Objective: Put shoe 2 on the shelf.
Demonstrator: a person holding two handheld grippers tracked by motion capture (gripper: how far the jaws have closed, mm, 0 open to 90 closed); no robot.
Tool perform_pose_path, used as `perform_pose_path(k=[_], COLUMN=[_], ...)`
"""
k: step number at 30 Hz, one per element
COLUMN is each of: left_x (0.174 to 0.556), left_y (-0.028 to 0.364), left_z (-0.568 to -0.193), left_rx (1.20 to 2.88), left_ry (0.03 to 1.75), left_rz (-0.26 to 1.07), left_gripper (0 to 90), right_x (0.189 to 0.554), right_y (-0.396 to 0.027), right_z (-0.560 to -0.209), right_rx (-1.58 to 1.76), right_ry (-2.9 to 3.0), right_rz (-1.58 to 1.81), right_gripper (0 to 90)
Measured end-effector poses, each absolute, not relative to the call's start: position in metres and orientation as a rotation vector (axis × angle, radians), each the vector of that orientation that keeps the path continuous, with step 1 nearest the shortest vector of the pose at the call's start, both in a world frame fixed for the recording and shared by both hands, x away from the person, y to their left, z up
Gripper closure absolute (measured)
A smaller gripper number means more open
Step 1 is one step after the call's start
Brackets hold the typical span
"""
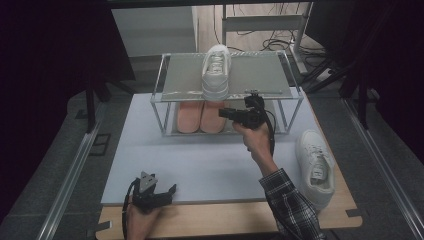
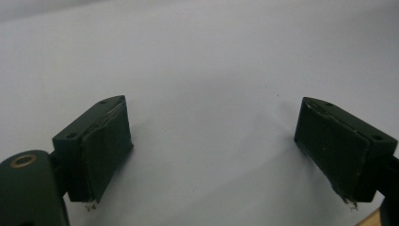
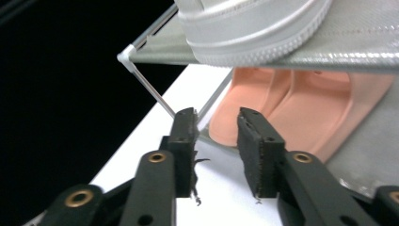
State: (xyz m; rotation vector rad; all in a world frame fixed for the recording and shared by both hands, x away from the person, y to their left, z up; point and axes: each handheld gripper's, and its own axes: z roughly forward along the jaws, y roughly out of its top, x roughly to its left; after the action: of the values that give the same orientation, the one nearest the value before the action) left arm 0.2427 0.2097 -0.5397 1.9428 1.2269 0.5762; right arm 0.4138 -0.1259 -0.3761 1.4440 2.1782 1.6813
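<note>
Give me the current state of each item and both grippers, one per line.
Rack: upright on the white board.
Shelf sneaker: upright, top shelf.
Orange slippers: side by side, bottom shelf.
Second sneaker: upright, right of the board.
Right gripper: open, empty, near rack.
Left gripper: open, empty.

**Two grippers, two poses**

The right gripper point(image 1: 222, 113) was held out at arm's length on a plaid-sleeved forearm, turned sideways, its jaws parted narrowly with nothing between them. The left gripper point(image 1: 172, 190) rested low by the person's body, its jaws wide apart.
</note>
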Motion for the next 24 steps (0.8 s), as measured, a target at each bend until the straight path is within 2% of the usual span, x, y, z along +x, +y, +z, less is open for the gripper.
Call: perform_pose_path(k=[3,9,24], left_x=[0.243,0.243,0.243], left_y=[0.210,0.210,0.210], left_z=[-0.540,-0.540,-0.540], left_rx=[1.942,1.943,1.942], left_ry=[1.227,1.227,1.228], left_rz=[0.576,0.576,0.575], left_gripper=[11.2,11.2,11.2], right_x=[0.410,0.400,0.378], right_y=[-0.128,-0.134,-0.140], right_z=[-0.378,-0.380,-0.392], right_rx=[1.420,1.365,1.239], right_ry=[2.203,2.229,2.366], right_rz=[1.640,1.553,1.405], right_gripper=[57.9,49.8,43.1])
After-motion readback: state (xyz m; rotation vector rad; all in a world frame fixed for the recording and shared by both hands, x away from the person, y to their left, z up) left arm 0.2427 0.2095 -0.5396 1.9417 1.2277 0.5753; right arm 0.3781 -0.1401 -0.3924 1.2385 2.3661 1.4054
